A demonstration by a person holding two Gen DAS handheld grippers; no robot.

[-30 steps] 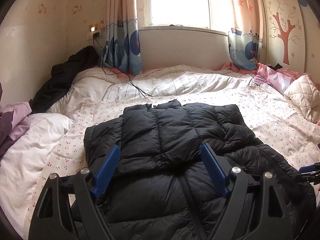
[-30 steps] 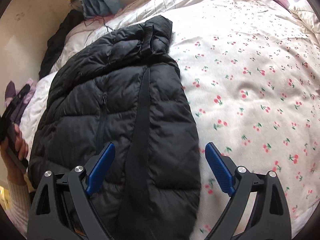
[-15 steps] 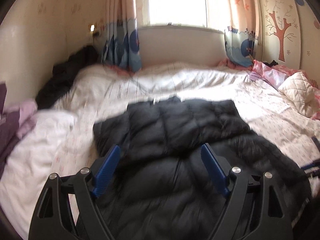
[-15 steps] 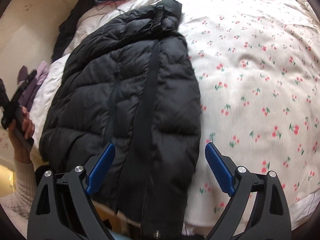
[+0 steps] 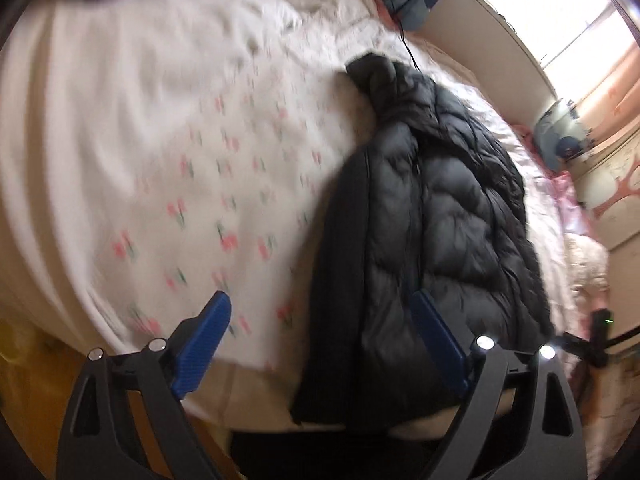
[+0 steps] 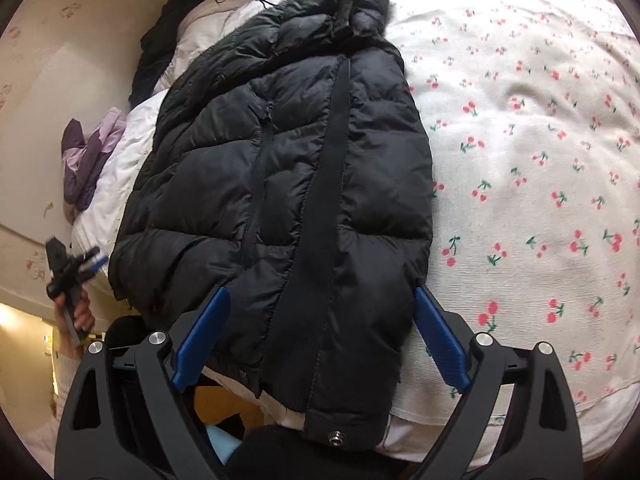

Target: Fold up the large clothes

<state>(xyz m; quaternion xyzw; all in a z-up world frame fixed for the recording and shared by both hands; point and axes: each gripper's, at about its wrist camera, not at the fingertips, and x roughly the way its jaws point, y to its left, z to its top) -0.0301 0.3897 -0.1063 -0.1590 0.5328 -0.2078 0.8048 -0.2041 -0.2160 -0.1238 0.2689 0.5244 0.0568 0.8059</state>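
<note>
A black puffer jacket (image 6: 288, 168) lies folded lengthwise on the cherry-print bed sheet (image 6: 540, 140), collar away from me and hem hanging over the near edge. My right gripper (image 6: 320, 292) hovers open over the hem, one finger on each side, pads not touching it. In the blurred left wrist view the jacket (image 5: 432, 208) lies to the right. My left gripper (image 5: 320, 300) is over the bed's near edge beside it, jaws opening with nothing held between them. A hand holds the left gripper (image 6: 72, 264) at the bed's left side.
Purple clothes (image 6: 88, 160) and a dark garment (image 6: 160, 52) are piled against the wall at the bed's left. A cable (image 5: 404, 36) runs across the bedding toward the curtains. A quilted pillow (image 5: 588, 264) sits far right. The mattress edge (image 5: 240, 364) drops to a yellowish floor.
The left view swung and rolled from above the jacket facing the window to the bed's left near edge, and its jaws stand wider. The right view drew back slightly toward the hem.
</note>
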